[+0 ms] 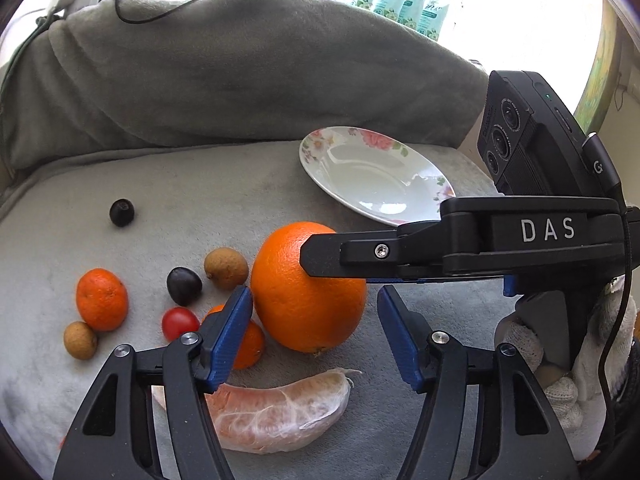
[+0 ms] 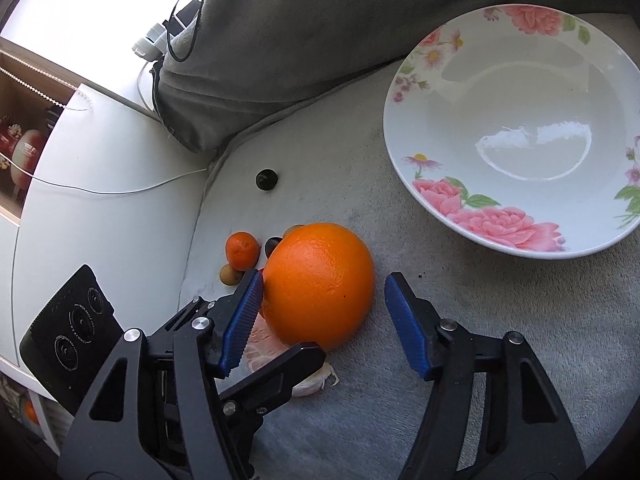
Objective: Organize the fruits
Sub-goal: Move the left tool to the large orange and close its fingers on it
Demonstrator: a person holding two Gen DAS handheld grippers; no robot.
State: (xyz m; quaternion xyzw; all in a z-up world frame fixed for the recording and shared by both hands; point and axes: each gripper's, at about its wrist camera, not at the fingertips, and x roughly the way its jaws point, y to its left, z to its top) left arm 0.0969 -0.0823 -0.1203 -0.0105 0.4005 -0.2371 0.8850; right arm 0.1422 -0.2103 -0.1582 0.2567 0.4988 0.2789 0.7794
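A large orange [image 1: 308,304] [image 2: 320,284] rests on the grey cushion, left of the flowered plate [image 1: 316,148] [image 2: 500,224]. My left gripper [image 1: 314,292] is open around it; the left pad is at the peel and the right pad stands clear. My right gripper [image 2: 324,278] straddles the same orange from the other side, also open, with a gap at its right pad. Its black finger [image 1: 360,250] crosses the orange's top in the left wrist view. A peeled citrus segment [image 1: 280,416] [image 2: 264,350] lies under the left gripper.
Small fruits lie left of the orange: two mandarins [image 1: 102,300] [image 1: 250,346], a cherry tomato [image 1: 180,322], a dark plum [image 1: 183,286], two longans [image 1: 226,268] [image 1: 80,340], and a dark berry [image 1: 122,212] [image 2: 267,179]. A grey blanket roll [image 1: 240,80] lies behind. A gloved hand [image 1: 560,392] holds the right gripper.
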